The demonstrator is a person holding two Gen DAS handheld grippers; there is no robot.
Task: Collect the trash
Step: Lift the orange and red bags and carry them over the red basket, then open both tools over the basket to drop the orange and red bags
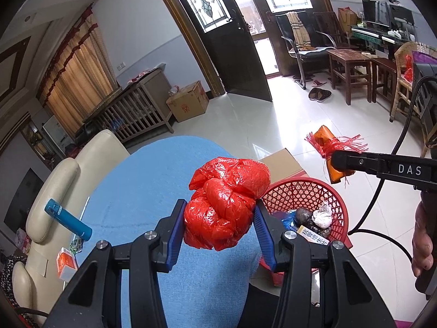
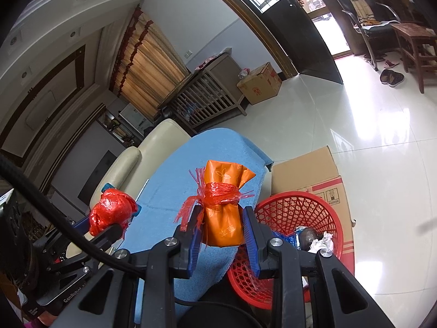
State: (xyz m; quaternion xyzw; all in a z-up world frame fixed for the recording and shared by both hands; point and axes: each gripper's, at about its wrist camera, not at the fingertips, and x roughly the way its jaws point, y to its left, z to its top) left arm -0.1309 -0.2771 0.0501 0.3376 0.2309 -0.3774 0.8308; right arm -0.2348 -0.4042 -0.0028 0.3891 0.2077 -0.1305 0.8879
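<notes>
Showing, left wrist view: left hand-held gripper (image 1: 218, 218) is grasping a crumpled red plastic bag (image 1: 224, 202) above the blue-covered desk (image 1: 142, 191); red basket (image 1: 308, 191) is sitting just right, holding scraps.

Showing, right wrist view: right hand-held gripper (image 2: 221, 229) is clenching an orange packet (image 2: 224, 218) tied with red netting, over the desk edge, beside the basket and a cardboard box (image 2: 306, 169).

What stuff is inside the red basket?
In the red basket lie a crumpled white paper ball, a dark roundish lump, something blue and a small printed box. Whatever sits deeper is covered by these and by the left gripper.
</notes>
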